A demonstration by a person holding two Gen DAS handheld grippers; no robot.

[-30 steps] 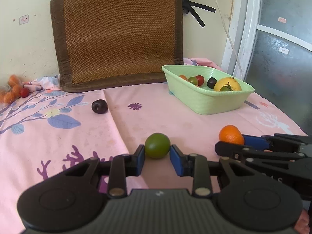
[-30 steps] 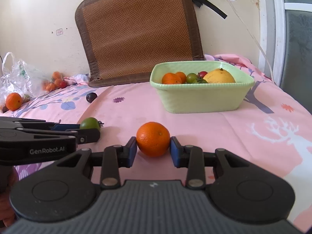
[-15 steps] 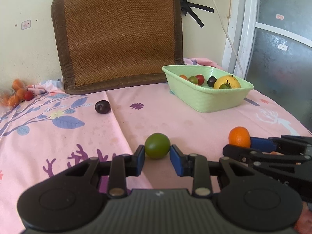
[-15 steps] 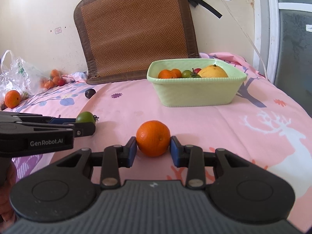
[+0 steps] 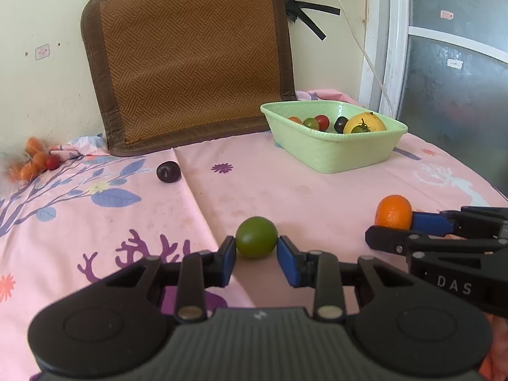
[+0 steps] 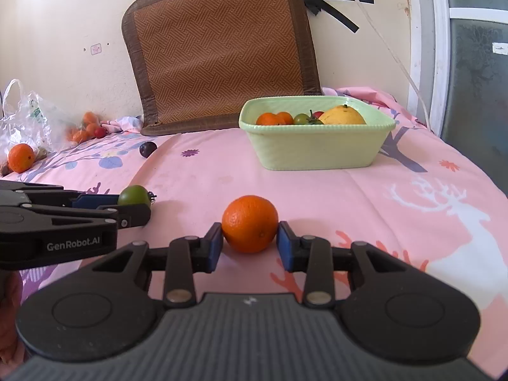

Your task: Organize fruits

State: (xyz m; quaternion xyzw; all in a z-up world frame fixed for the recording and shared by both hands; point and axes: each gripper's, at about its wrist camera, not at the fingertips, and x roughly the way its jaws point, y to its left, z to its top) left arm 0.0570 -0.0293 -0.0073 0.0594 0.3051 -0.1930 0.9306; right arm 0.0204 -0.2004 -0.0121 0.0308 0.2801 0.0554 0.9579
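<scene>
My left gripper (image 5: 256,254) is shut on a green tomato (image 5: 256,237), held a little above the pink cloth. My right gripper (image 6: 249,244) is shut on an orange (image 6: 249,223). Each wrist view shows the other gripper from the side: the orange (image 5: 393,211) at the right, the green tomato (image 6: 135,195) at the left. A pale green basket (image 5: 336,152) stands ahead on the cloth, holding a yellow fruit (image 5: 365,122), small tomatoes and a dark plum. The basket (image 6: 317,152) in the right wrist view also shows two oranges inside.
A dark plum (image 5: 168,171) lies loose on the cloth at the left. More oranges and a red fruit (image 6: 85,128) sit by a plastic bag (image 6: 28,117) at the far left. A woven brown mat (image 5: 190,60) leans on the wall. A door frame stands at right.
Both grippers have kept their fruits; the views have shifted slightly, with the basket a little lower and nearer in frame.
</scene>
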